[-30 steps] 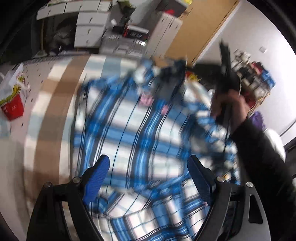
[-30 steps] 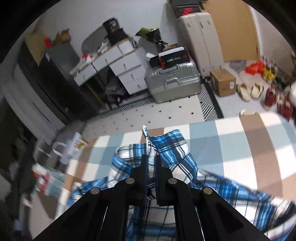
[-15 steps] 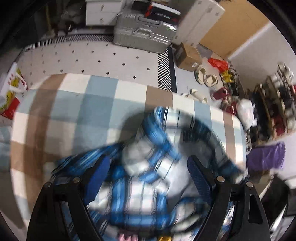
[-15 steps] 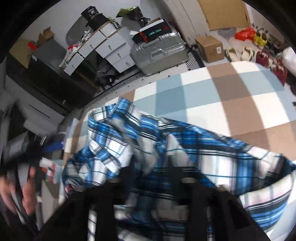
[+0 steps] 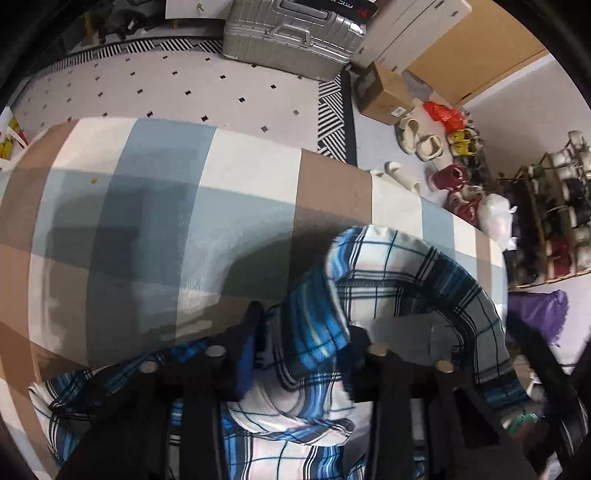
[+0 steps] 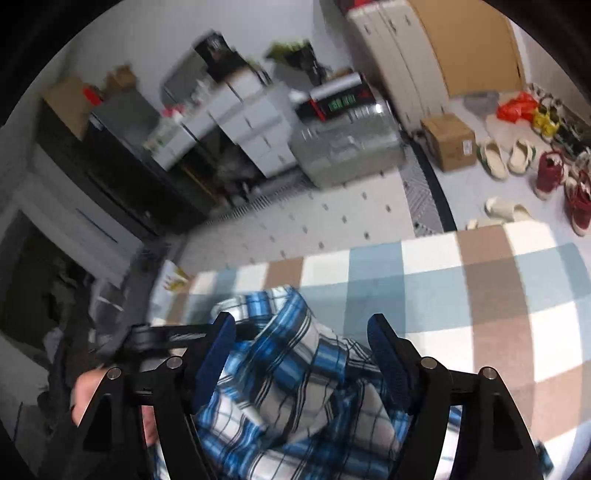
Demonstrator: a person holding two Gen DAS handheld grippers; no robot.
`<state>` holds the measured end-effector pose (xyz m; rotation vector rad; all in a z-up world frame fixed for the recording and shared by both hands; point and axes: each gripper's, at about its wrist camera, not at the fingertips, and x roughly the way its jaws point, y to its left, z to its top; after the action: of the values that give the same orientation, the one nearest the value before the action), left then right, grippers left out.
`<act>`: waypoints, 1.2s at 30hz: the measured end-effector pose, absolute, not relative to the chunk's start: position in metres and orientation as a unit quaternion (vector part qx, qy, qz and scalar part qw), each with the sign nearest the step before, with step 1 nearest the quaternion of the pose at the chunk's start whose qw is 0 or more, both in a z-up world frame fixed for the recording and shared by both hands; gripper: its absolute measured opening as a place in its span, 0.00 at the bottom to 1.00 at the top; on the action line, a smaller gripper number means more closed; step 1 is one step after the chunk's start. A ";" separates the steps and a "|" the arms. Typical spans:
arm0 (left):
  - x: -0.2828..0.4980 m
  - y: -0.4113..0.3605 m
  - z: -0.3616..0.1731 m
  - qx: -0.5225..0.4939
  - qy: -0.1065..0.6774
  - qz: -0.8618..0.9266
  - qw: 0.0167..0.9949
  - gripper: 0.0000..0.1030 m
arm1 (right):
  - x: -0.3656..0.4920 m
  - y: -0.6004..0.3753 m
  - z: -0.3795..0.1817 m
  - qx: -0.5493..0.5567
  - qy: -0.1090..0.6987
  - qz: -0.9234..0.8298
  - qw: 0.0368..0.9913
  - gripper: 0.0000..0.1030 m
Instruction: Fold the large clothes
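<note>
The left claw (image 5: 303, 343) pinches a bunched fold of the blue plaid shirt (image 5: 399, 269), while the right claw (image 6: 301, 354) gapes wide above the same shirt (image 6: 295, 373). The shirt lies crumpled on the checked bed (image 5: 147, 206), no clear long axis showing. Beyond, lettering on the box atop the silver suitcase (image 5: 291, 33) is unreadable.

Soft woven plaid shirt (image 5: 399, 273) on matt checked cloth bedcover (image 5: 155, 206)

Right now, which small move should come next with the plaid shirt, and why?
Probably bring the open right gripper down and close it on the bunched plaid shirt. The left gripper appears closed on a fold of it, and the shirt lies crumpled on the checked blanket, so a second grip seems needed to spread it.
</note>
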<state>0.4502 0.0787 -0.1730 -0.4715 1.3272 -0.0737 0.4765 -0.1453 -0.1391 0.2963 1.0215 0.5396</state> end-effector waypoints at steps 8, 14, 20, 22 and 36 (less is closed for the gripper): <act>0.409 0.086 -0.129 -0.236 0.568 -0.081 0.784 0.05 | 0.454 -0.123 -0.157 0.059 0.522 0.198 0.827 0.00; 0.325 0.067 -0.062 -0.220 0.507 -0.149 0.820 0.05 | 0.381 -0.148 -0.105 0.115 0.452 0.235 0.853 0.00; 0.260 0.048 -0.038 -0.188 0.491 -0.155 0.836 0.05 | 0.305 -0.157 -0.072 0.116 0.423 0.247 0.864 0.05; 0.259 0.049 -0.043 -0.190 0.500 -0.153 0.831 0.05 | 0.285 -0.162 -0.063 0.109 0.400 0.244 0.877 0.35; 0.287 0.037 -0.055 -0.169 0.496 -0.152 0.838 0.05 | 0.335 -0.131 -0.123 0.004 0.447 0.187 0.875 0.31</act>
<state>0.2870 0.0372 -0.0547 -0.3584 1.0501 -0.3206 0.3348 -0.1306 -0.1231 0.0080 0.9337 0.3903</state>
